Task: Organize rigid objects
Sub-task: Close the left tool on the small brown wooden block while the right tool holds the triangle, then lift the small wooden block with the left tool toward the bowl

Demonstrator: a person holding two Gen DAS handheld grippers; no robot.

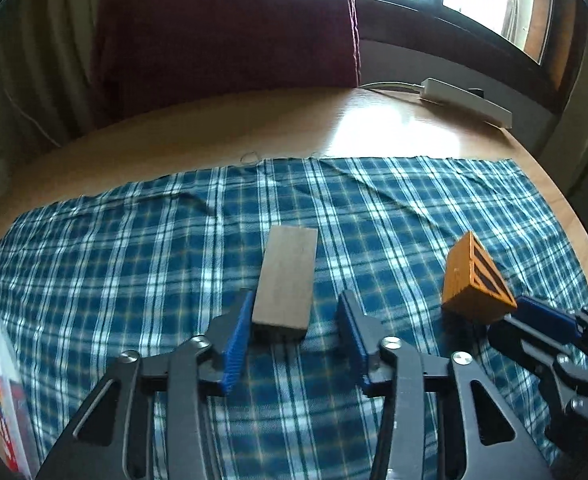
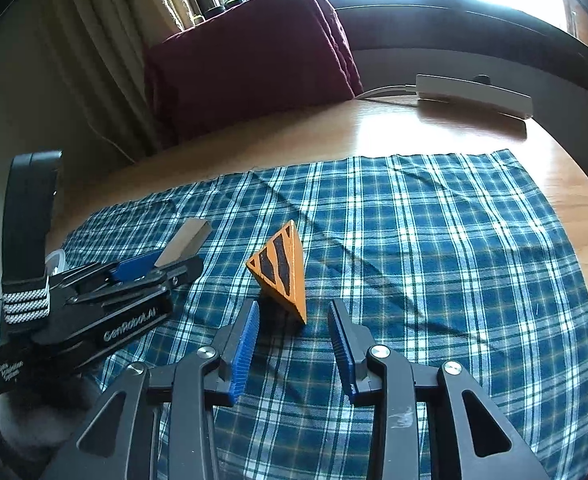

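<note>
The left gripper point(image 1: 294, 320) stands released, the plain wooden block point(image 1: 288, 280) lying between its fingertips on the checked cloth point(image 1: 134, 240). It looks light and stiff; its long flat sides suit the pads. The right gripper point(image 2: 294, 328), also released, faces the orange wedge point(image 2: 282, 272), whose slanted faces may slip
</note>
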